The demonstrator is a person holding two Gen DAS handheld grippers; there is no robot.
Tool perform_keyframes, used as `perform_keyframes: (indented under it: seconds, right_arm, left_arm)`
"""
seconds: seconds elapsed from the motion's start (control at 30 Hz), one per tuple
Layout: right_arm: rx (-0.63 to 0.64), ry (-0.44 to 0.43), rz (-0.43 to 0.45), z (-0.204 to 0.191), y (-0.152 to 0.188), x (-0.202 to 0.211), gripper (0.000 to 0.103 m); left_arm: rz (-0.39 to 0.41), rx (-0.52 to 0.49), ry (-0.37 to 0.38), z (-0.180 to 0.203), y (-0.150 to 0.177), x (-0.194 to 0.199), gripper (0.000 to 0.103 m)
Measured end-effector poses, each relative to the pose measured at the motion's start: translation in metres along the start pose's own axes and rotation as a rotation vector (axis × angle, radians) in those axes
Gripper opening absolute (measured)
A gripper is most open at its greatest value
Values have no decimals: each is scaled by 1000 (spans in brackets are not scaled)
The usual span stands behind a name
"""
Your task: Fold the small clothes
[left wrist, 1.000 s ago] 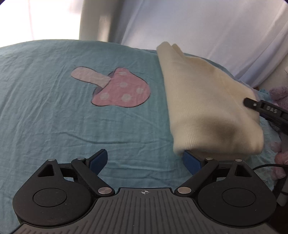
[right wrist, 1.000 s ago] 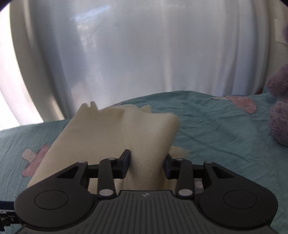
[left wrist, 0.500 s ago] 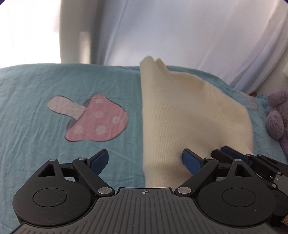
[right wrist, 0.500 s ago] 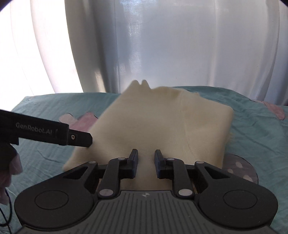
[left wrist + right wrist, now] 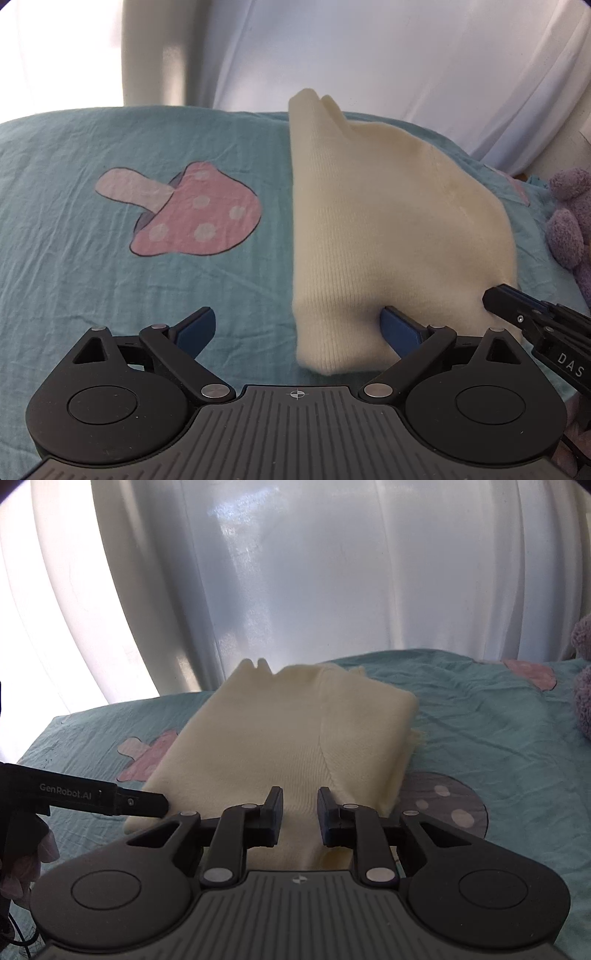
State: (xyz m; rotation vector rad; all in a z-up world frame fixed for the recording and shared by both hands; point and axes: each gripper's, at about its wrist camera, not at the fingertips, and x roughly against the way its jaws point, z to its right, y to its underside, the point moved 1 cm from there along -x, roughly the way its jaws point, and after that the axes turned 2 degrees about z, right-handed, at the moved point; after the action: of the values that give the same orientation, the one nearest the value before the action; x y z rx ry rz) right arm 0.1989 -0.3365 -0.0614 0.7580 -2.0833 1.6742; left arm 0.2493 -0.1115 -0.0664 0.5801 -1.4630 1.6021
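Cream knit garment point(image 5: 388, 229) on teal sheet point(image 5: 110, 277)

Both grippers: black plastic linkage arms w/ silver rivets, ribbed grey housing, round black hubs. Left gripper point(image 5: 297, 325) has blue pads; its side reads "GenRobot.AI". Right gripper point(image 5: 300, 812) pads dark, side marked "DAS".

A bedroom in a home, by the look of it. The bed wears a crinkled teal cotton sheet point(image 5: 110, 280) printed with pink spotted mushrooms point(image 5: 192, 218). A fuzzy purple plush toy point(image 5: 570, 225) sits at three o'clock, and sheer white curtains point(image 5: 295, 572) glow with daylight at twelve o'clock.
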Motion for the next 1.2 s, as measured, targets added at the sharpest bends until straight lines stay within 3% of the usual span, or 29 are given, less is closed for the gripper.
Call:
perform_keyframes:
  seconds: [0.13,0.2,0.27,0.33,0.4,0.47,0.53,0.7,0.77,0.8,0.87,0.9,0.93,1.03,1.13,1.2]
  right_arm:
    - [-18,-35,-2,9,-1,-3,13]
    - [-69,-44,-5,18,-8,5,13]
    - [-133,-51,2,28,-16,8,22]
    - [-185,6,6,41,-24,7,73]
    - [-252,-25,0,60,-29,0,73]
    - [-363,-141,-63,80,-35,-20,74]
    - [-450,-193,-96,93,-37,-37,74]
    - [-488,-234,-136,107,-45,-67,74]
    - [-487,-266,-135,107,-46,-75,74]
    - [-486,-280,-138,106,-48,-79,73]
    - [-478,-294,-143,105,-50,-85,61]
    - [-472,-297,-149,104,-50,-87,54]
    - [-473,-305,-153,105,-50,-91,53]
    - [-478,-325,-155,109,-50,-93,56]
    - [-486,-371,-152,109,-52,-98,72]
    - [-468,-356,-141,103,-53,-99,72]
  left_arm:
    - [-17,-5,49,-8,0,1,99]
    - [11,-10,84,-15,-8,9,99]
    - [56,2,120,-25,-19,14,99]
    - [73,46,163,-34,-33,10,99]
    - [55,102,254,-42,-46,-5,99]
    - [19,156,309,-46,-55,-25,97]
    - [-12,170,344,-46,-62,-44,89]
    - [-7,173,431,-40,-77,-64,86]
    - [-37,197,483,-39,-78,-72,77]
    - [-26,195,489,-38,-79,-74,77]
    - [-13,155,474,-33,-79,-75,63]
    - [-11,151,473,-33,-80,-76,63]
    - [-12,161,483,-35,-79,-77,63]
    - [2,170,510,-39,-77,-78,62]
    - [22,171,516,-36,-76,-78,71]
    - [29,177,506,-31,-76,-78,73]
